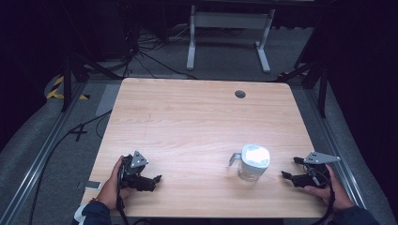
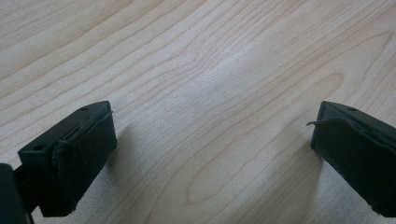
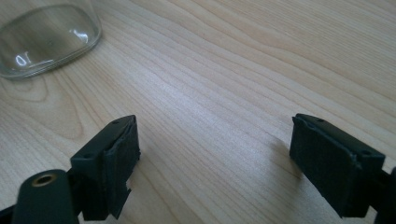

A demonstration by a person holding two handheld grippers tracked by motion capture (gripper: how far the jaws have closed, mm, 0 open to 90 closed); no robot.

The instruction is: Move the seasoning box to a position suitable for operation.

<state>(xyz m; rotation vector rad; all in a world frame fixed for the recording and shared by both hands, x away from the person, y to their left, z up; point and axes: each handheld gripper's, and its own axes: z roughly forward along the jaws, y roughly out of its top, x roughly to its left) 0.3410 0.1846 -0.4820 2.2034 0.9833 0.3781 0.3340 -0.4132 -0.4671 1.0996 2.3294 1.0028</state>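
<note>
Black left gripper and right gripper rest low, agape and empty, flanking glass jar.

Wood-grain table with a round grommet hole near its far edge. Behind it a white desk frame and loose floor cables; flat pale item by the near-left corner, possibly a phone.
</note>
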